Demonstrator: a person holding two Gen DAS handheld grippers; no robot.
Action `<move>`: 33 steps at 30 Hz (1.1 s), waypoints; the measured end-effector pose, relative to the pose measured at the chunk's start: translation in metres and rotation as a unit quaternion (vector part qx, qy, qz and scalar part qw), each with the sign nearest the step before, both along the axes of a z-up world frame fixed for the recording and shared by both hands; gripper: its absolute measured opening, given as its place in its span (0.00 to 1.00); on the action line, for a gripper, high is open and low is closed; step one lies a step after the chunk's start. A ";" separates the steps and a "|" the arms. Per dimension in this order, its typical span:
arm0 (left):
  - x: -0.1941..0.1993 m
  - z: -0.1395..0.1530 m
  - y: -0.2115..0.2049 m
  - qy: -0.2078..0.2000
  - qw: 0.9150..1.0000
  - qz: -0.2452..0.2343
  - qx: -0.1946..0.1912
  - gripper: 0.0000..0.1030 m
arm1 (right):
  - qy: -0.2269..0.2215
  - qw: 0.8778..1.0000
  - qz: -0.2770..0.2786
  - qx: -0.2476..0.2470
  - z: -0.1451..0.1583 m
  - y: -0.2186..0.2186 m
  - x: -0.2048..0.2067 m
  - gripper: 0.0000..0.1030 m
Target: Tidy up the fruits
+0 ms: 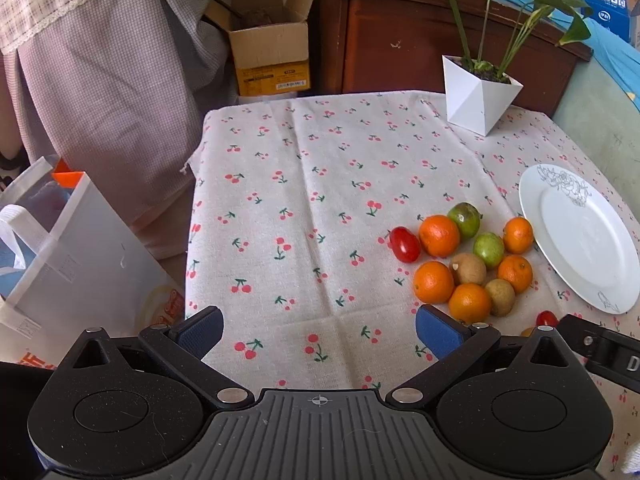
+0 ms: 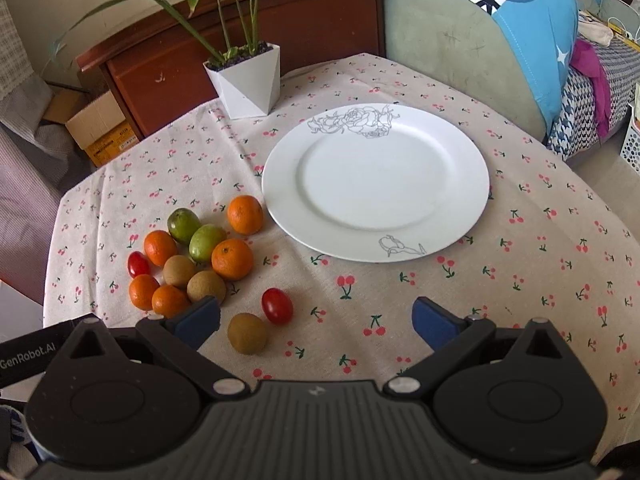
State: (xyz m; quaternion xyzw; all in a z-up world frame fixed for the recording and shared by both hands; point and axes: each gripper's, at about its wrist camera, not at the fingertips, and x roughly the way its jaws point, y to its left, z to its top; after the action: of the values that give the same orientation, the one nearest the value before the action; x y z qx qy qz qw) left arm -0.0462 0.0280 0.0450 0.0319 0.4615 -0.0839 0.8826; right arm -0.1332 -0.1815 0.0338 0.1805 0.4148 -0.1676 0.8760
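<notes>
White plate (image 2: 376, 184) is sitting bare, so nothing's sorted yet. Fruits (image 2: 192, 256) are all lying on the cloth (image 2: 520, 280) just left of it, w/ two strays nearer. Left gripper (image 1: 320, 332) & right gripper (image 2: 316, 320) are both hovering spread apart, holding nothing.

Both tools share one build: a matte black ribbed housing flanked by two round black discs, with angled black link arms pinned by silver rivets. The left tongs (image 1: 319, 333) carry blue textured pads (image 1: 200, 336) and a small crosshair mark; the right tongs (image 2: 316, 323) have matching blue pads (image 2: 434, 322) and a small white logo
</notes>
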 end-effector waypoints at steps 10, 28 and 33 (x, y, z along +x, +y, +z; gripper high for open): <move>0.008 -0.004 0.018 0.012 1.000 0.019 -0.020 0.99 | -0.029 0.999 0.000 0.035 -0.011 -0.021 -0.023 0.81; 0.002 -0.001 0.011 -0.011 0.999 -0.004 -0.040 0.98 | -0.060 0.992 0.064 0.096 -0.034 0.008 -0.010 0.35; -0.001 -0.002 0.005 -0.018 0.999 -0.025 -0.040 0.95 | -0.065 0.992 0.073 0.079 -0.035 0.017 -0.003 0.26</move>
State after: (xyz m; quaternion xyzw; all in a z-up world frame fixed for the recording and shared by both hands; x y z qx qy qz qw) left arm -0.0476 0.0330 0.0427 0.0096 0.4413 -0.1236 0.8887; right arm -0.1359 -0.1649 -0.0008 0.2287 0.3812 -0.0575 0.8939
